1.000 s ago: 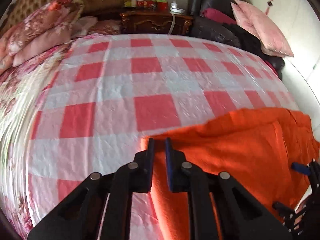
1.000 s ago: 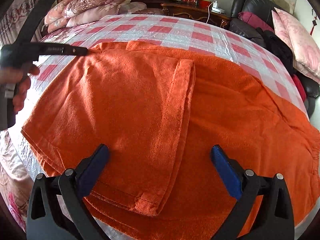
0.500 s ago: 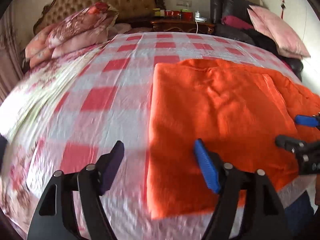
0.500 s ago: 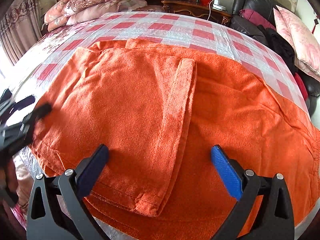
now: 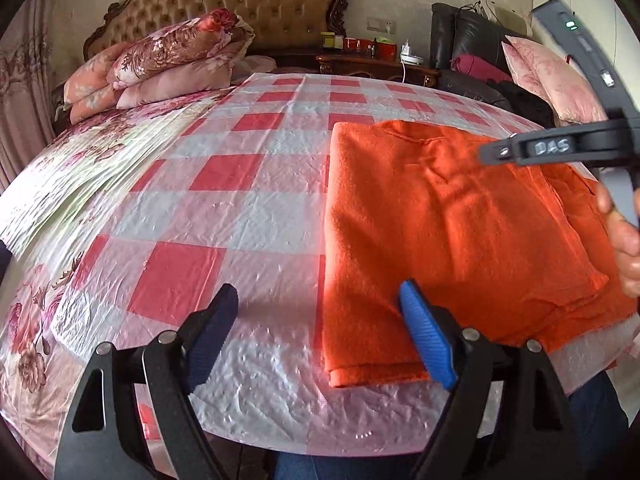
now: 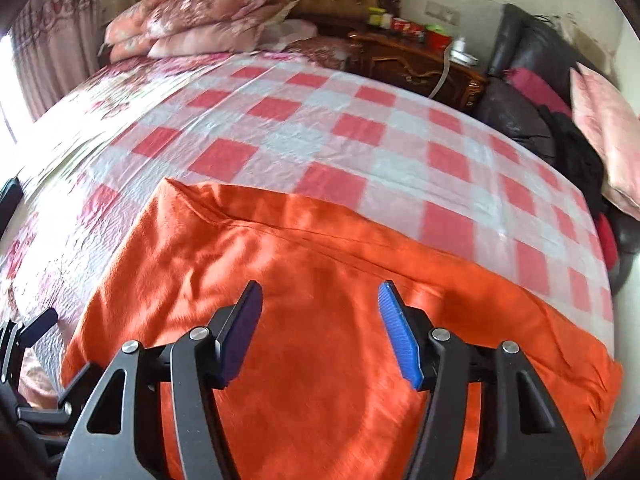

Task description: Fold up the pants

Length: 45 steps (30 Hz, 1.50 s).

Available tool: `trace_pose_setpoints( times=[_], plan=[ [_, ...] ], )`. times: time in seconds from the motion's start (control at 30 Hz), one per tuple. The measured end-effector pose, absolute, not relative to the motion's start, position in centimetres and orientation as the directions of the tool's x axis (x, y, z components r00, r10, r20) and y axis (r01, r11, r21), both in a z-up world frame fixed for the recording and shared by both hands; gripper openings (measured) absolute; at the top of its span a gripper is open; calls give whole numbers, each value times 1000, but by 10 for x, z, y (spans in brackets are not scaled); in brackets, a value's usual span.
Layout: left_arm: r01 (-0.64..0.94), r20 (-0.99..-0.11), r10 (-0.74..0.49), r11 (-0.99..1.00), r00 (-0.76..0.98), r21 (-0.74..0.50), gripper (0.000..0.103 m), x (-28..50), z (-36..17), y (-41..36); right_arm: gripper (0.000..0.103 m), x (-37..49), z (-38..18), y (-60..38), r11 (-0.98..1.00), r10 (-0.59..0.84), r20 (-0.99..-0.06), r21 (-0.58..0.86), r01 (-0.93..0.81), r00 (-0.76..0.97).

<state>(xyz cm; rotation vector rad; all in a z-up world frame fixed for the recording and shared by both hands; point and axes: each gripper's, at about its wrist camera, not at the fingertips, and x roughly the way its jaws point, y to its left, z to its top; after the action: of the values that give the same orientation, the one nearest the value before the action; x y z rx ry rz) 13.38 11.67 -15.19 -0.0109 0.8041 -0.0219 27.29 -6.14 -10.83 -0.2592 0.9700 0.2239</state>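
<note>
The orange pants lie folded flat on the red-and-white checked sheet, near the bed's front edge. My left gripper is open and empty, above the pants' near left corner. My right gripper is open and empty, hovering over the middle of the pants. The right gripper's body and the hand holding it show at the right of the left wrist view. A part of the left gripper shows at the left edge of the right wrist view.
Folded floral quilts lie by the tufted headboard. A wooden nightstand with small jars stands behind the bed. A dark leather sofa with pink pillows is at the right.
My left gripper let go of the pants' corner, opened and pulled back to the front edge. My right gripper lifted and moved forward over the pants. The pants now lie folded.
</note>
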Motion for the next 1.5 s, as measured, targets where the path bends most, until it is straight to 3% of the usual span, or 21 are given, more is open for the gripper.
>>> trace_pose_setpoints(
  times=[0.1,0.17,0.27,0.37,0.57,0.73,0.8,0.93,1.0,1.17,1.33,1.5],
  plan=[
    [10,-705,-19,1000,709,-17,83,130,-153,116,60,278,-125,-64,947,29,-840,-151,-284,542],
    [15,-701,-26,1000,713,-22,82,126,-153,116,72,278,-127,-70,956,24,-842,-138,-258,539],
    [36,-695,-57,998,717,-44,73,119,-152,117,80,275,-129,-72,955,10,-829,-158,-251,559],
    [67,-701,-110,994,705,-89,65,111,-149,118,80,275,-129,-72,954,6,-819,-167,-249,574],
    [52,-701,-314,928,641,-368,65,109,-143,140,81,276,-130,-75,955,21,-813,-157,-254,582],
    [-84,-614,-525,716,590,-693,65,116,-152,176,81,276,-130,-76,955,30,-811,-148,-255,584],
    [-137,-574,-605,614,552,-778,57,124,-161,182,81,275,-131,-76,955,30,-810,-149,-255,586],
    [-171,-634,-571,658,522,-733,42,134,-158,172,81,276,-131,-77,956,34,-811,-145,-257,584],
    [-193,-640,-582,646,501,-738,25,136,-164,171,82,276,-131,-78,955,38,-811,-141,-260,583],
    [-140,-676,-493,742,548,-655,18,130,-146,159,83,279,-130,-78,955,46,-817,-134,-266,575],
    [-42,-737,-287,918,612,-393,16,121,-114,123,84,286,-120,-78,957,51,-855,-106,-270,517],
    [44,-723,-43,999,689,-17,14,113,-96,64,84,283,-85,-66,941,223,-880,81,-329,421]
  ],
)
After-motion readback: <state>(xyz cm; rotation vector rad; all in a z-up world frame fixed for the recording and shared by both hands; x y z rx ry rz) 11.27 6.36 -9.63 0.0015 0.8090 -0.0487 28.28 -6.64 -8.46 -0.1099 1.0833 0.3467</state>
